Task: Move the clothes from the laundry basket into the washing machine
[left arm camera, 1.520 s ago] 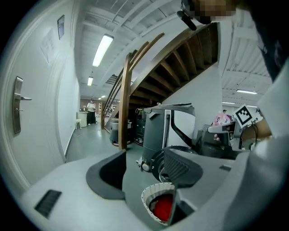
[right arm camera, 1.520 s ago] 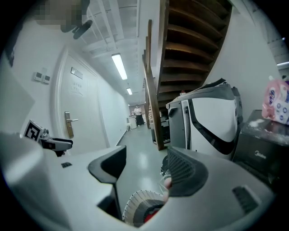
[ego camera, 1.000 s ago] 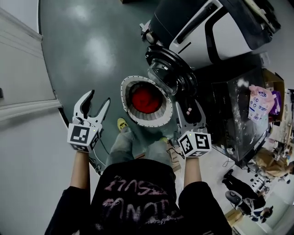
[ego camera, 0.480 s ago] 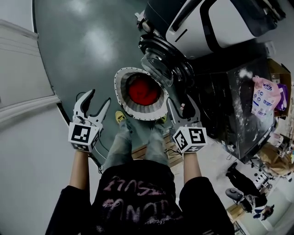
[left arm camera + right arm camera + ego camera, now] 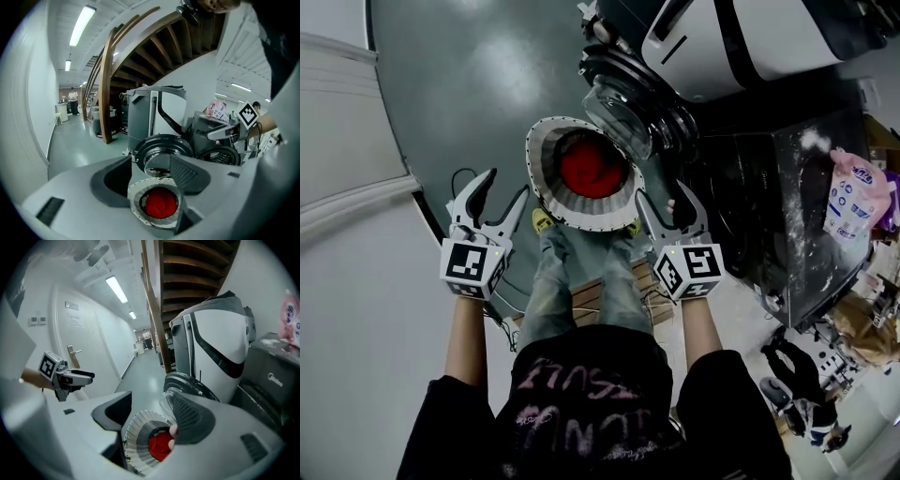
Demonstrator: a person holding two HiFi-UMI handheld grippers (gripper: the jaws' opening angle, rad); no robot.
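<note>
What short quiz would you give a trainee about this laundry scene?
1. True or false: the red garment lies inside the laundry basket.
2. The door of the washing machine is: A open; B shut; C missing.
3. Fill in: the left tool and right tool both have jaws ____, holding nothing.
Key: 1 true; 2 A; 3 open.
</note>
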